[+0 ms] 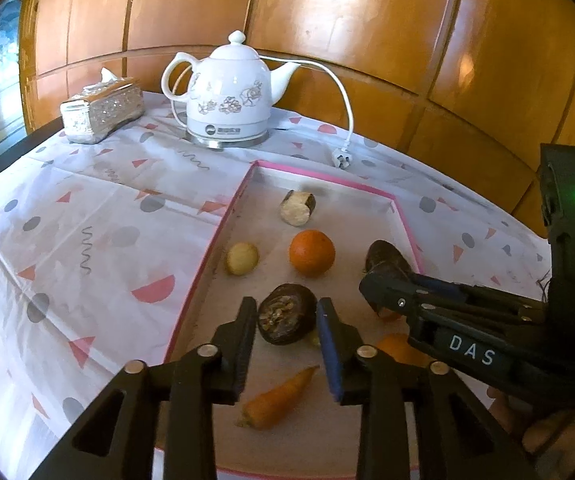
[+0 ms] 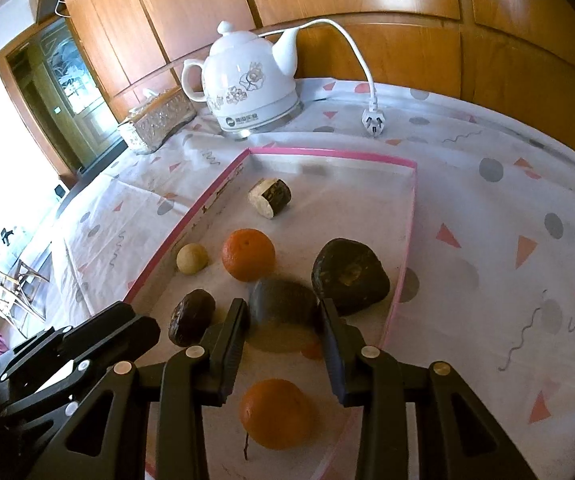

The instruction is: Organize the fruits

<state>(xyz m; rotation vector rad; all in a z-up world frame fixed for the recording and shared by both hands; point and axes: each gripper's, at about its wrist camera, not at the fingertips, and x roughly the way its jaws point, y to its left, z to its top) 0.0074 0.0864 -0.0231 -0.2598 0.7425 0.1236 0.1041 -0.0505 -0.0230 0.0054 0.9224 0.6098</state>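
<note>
Left wrist view: left claw (image 1: 287, 320) at lower centre of the frame, jaws parted a little either side of a dark, wrinkled round fruit (image 1: 286, 314), pads just beside it, not visibly pressing. Lying inside a shallow pink-rimmed tray (image 1: 315, 172) on a surface covered by a patterned white cloth (image 1: 87, 220). Further in the tray: an orange (image 1: 312, 253) at centre, a small pale yellow fruit (image 1: 242, 259) to its left, a cut pale chunk with dark skin (image 1: 297, 208) above, a carrot (image 1: 277, 398) at the bottom between the claw arms, another dark lump (image 1: 385, 258) near the right rim. Right claw (image 1: 375, 300) reaching in from the right edge, tips low beside that dark lump; gap between its jaws not readable here.

Right wrist view: right claw (image 2: 283, 316) at lower centre, jaws slightly apart around a dark greyish oval fruit (image 2: 283, 300), contact unclear. Just right of it a large dark lump (image 2: 349, 276) against the tray's right wall. Second orange (image 2: 275, 414) low in the frame between the claw arms. Left claw's black body at lower left beside the wrinkled fruit (image 2: 191, 320).

Upper part of both frames: white floral electric kettle (image 1: 233, 96) with unplugged cord (image 1: 343, 96), glittery tissue box (image 1: 103, 110) to its left, wooden panelling (image 1: 367, 20) behind.
</note>
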